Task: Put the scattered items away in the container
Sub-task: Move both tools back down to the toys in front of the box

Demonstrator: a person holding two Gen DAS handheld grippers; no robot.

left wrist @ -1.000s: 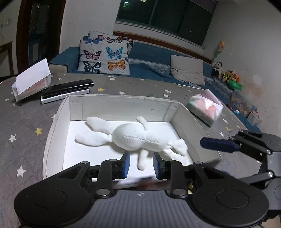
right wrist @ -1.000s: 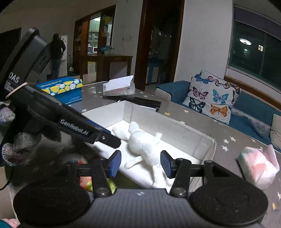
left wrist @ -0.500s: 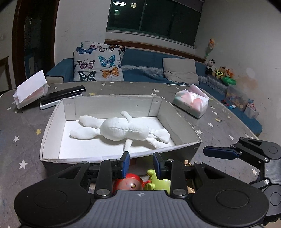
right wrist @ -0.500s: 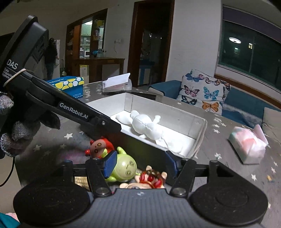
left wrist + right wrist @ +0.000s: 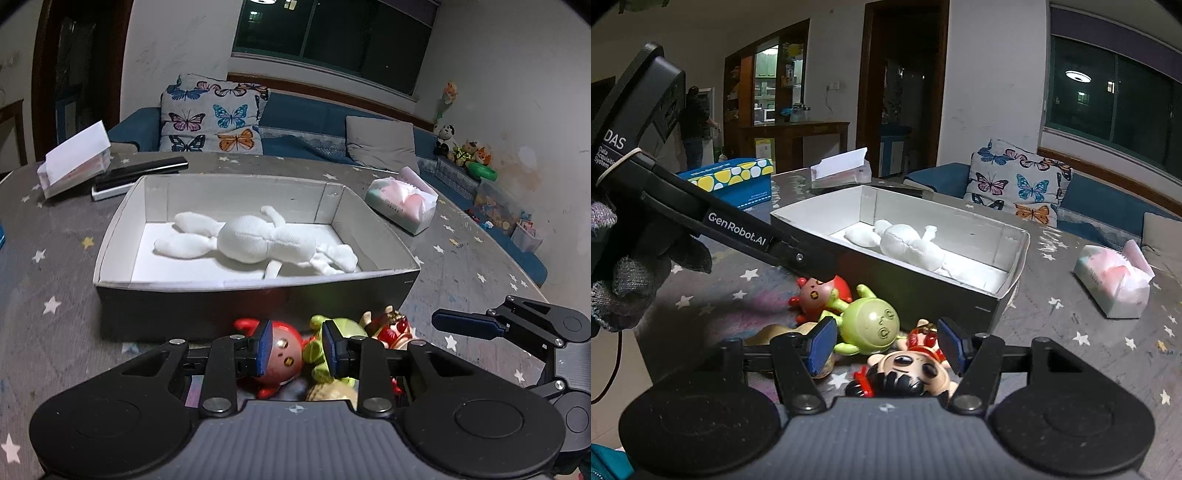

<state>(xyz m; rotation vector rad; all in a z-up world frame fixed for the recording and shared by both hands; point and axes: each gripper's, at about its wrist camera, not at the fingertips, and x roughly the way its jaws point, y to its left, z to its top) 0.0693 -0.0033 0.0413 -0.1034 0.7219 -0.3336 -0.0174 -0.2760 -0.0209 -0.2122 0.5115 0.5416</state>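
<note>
A white-lined cardboard box (image 5: 122,236) (image 5: 1015,266) stands on the star-patterned table with a white plush rabbit (image 5: 258,243) (image 5: 908,243) lying in it. In front of the box lie a red devil toy (image 5: 282,356) (image 5: 820,291), a green round-headed toy (image 5: 343,332) (image 5: 871,323), a black-haired doll (image 5: 908,373) (image 5: 389,328) and a tan toy (image 5: 779,338). My left gripper (image 5: 295,352) is open, its jaws either side of the red toy's head. My right gripper (image 5: 886,345) is open and empty, just above the doll and the green toy.
A pink tissue pack (image 5: 402,203) (image 5: 1115,280) lies right of the box. A white paper holder (image 5: 74,162) and a black flat case (image 5: 140,173) sit behind it. A blue-and-yellow tissue box (image 5: 735,181) stands at the left. A sofa with cushions runs behind the table.
Both grippers have pulled back and down from over the box to the toys in front of it. The left gripper's jaws now flank the red toy. The plush rabbit stays in the box.
</note>
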